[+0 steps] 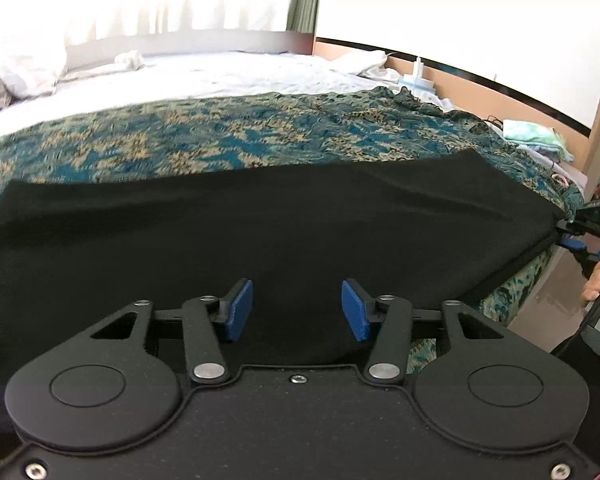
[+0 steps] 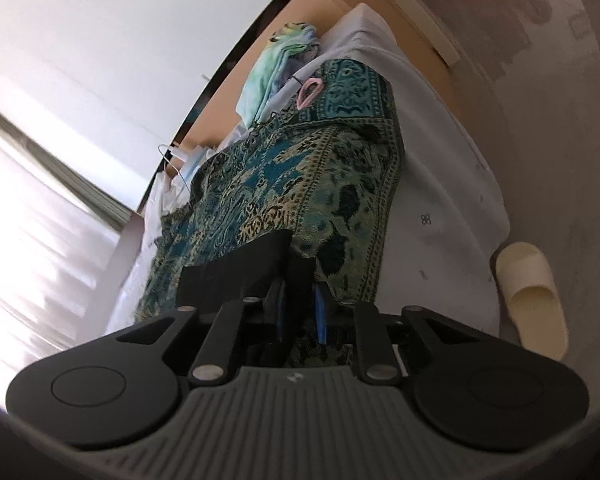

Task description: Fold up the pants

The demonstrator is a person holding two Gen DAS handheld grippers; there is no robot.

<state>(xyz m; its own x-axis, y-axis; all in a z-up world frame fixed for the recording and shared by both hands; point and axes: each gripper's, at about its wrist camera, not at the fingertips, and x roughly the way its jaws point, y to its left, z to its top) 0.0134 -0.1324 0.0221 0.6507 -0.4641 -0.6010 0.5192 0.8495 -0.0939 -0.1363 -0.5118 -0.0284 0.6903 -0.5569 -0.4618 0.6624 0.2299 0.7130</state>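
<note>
We see the black pants (image 1: 260,232) spread across the near edge of the bed (image 1: 220,72), lying on a teal and tan patterned blanket (image 1: 228,136) that covers the bed's near half; white sheets run on toward the far edge. Our left gripper (image 1: 297,310) hovers over the middle of the pants with its blue pads (image 1: 240,308) apart and nothing pinched between them. Toward the bed's right edge, our right gripper (image 2: 300,312) is turned on its side and clamped on the right end of the pants, the black cloth passing between its nearly closed blue pads (image 2: 321,312). At the right corner of the bed lies a pale green folded cloth (image 2: 268,72), and a cream slipper (image 2: 532,300) sits on the floor beside the bed.
</note>
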